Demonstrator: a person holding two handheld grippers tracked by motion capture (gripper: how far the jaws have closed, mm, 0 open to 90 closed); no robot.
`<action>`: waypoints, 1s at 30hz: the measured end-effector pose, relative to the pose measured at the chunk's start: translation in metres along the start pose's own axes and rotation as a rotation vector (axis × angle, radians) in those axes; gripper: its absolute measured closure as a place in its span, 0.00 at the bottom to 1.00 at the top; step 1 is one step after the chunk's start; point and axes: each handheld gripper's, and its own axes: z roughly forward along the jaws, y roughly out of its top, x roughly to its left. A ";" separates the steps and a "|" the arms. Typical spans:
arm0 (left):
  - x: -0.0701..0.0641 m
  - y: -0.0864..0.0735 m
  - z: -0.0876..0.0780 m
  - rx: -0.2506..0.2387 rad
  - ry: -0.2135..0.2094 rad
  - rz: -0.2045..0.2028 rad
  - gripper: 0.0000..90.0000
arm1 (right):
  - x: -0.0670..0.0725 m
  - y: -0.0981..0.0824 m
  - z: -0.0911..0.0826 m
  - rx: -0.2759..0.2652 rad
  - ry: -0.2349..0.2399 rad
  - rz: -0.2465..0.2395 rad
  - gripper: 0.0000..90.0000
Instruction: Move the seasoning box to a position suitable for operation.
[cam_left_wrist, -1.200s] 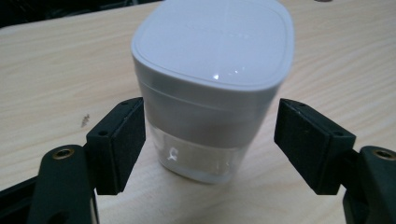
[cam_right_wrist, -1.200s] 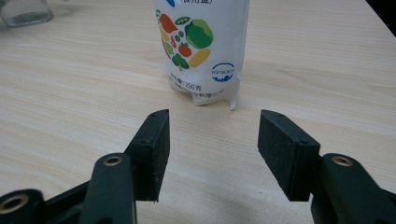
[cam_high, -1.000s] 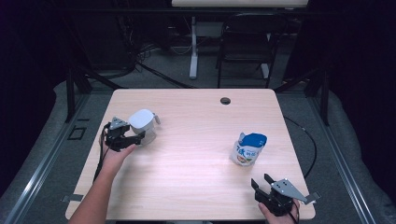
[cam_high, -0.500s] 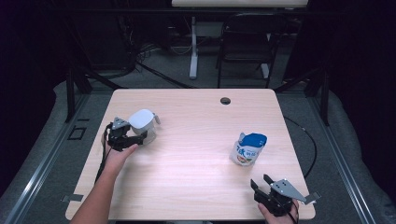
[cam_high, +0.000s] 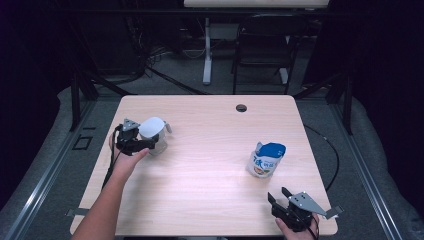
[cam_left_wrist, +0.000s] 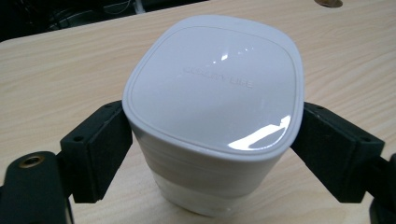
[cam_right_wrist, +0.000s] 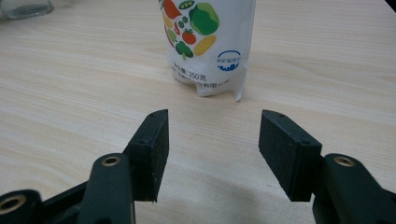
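Surface (cam_high: 210, 180): pale wood, two things on it, well apart.

Container (cam_high: 152, 134): white, lidded, standing upright at the left side. You are holding the left gripper (cam_high: 145, 145) level around it. In the left gripper view its fingers (cam_left_wrist: 98, 149) are sitting one on each flank, just under the lid rim. They have just been opening, with the container between them. The pads are lying against or just beside its walls, and whether they are pressing cannot be told.

Pouch (cam_high: 265, 159): white and blue, vegetable print, standing upright at the right side with its long axis vertical.

Right gripper (cam_high: 278, 196): you are resting it near the front right corner. Its fingers (cam_right_wrist: 289, 149) are standing wide apart with nothing between them.

Relation that matters: the pouch is lying straight ahead of the right fingers, near but apart, roughly centred on the gap and slightly toward the right finger in the right gripper view. The right hand is far nearer to it than the left. My read: a level push forward would be bringing the fingers to either side of its base.
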 end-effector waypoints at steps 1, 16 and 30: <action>0.000 0.001 0.001 -0.001 0.004 0.007 0.15 | 0.000 0.000 0.000 -0.002 0.001 0.003 0.47; -0.009 0.003 0.003 0.009 0.018 0.040 0.15 | 0.000 -0.002 0.001 0.008 0.005 0.009 0.47; -0.013 0.002 -0.001 0.023 -0.021 0.072 0.20 | 0.000 -0.004 0.003 0.012 0.005 0.012 0.47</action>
